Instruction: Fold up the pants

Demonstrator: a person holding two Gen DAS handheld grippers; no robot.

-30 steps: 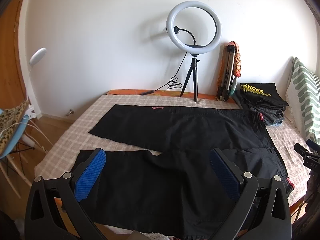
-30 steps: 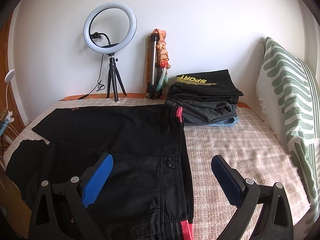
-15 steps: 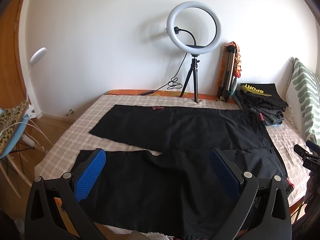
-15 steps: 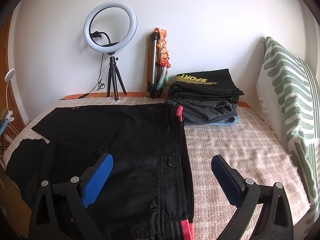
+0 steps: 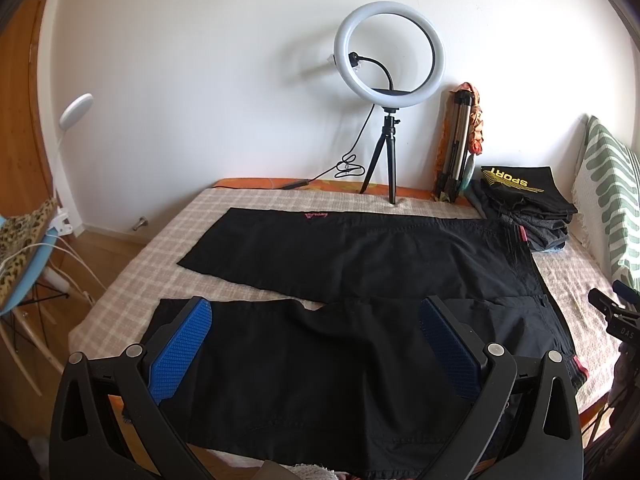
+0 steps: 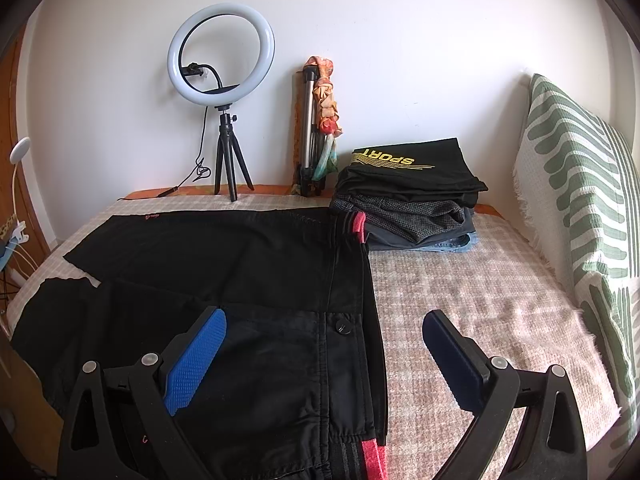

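Observation:
Black pants [image 5: 340,256] lie spread flat on the checked bed cover [image 5: 224,206], legs pointing left and apart, waistband with pink trim at the right. They also show in the right wrist view [image 6: 240,272], with the waist button [image 6: 343,327] near the front. My left gripper [image 5: 316,324] is open and empty above the near leg. My right gripper [image 6: 324,340] is open and empty above the waistband near the front edge. Its tip shows at the right edge of the left wrist view [image 5: 612,308].
A ring light on a tripod [image 5: 390,92] and a folded tripod [image 5: 456,140] stand against the back wall. A stack of folded clothes [image 6: 408,196] sits at the back right. A green-patterned pillow [image 6: 580,208] lines the right side. A chair [image 5: 24,248] stands left of the bed.

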